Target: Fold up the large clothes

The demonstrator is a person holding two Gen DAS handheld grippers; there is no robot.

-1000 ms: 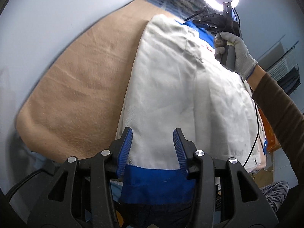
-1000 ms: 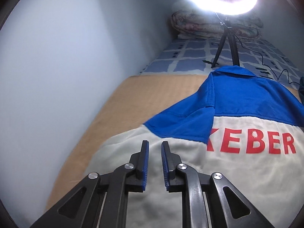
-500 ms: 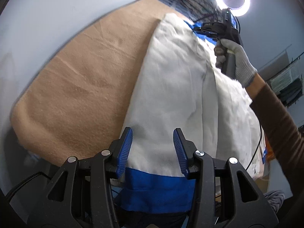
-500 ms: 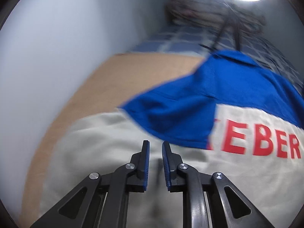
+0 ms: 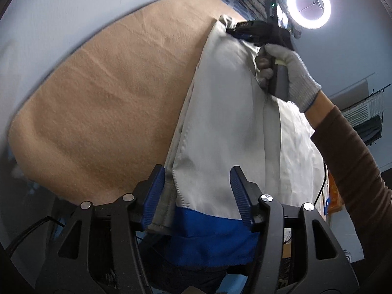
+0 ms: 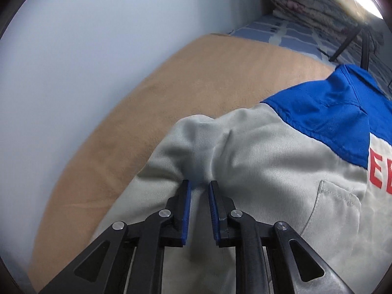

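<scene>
A large grey work jacket (image 5: 220, 127) with a blue hem band (image 5: 210, 235) and blue shoulders (image 6: 328, 112) lies on a tan blanket (image 5: 110, 93). Red letters show on its back (image 6: 382, 176). My left gripper (image 5: 198, 183) is open, its jaws wide on either side of the jacket's hem end. My right gripper (image 6: 198, 196) is shut on a fold of grey cloth at the jacket's left edge, near the shoulder. It also shows in the left wrist view (image 5: 247, 29), held by a gloved hand (image 5: 286, 71), lifting that edge.
A pale wall (image 6: 85, 49) runs along the left of the blanket (image 6: 171, 93). A ring light (image 5: 308, 5) on a tripod and a rolled quilt (image 6: 306, 2) stand at the far end on a blue checked sheet (image 6: 281, 29).
My right gripper has pinched the jacket's left edge and pulled it up and inward, bunching the cloth. The left gripper has stayed open at the hem.
</scene>
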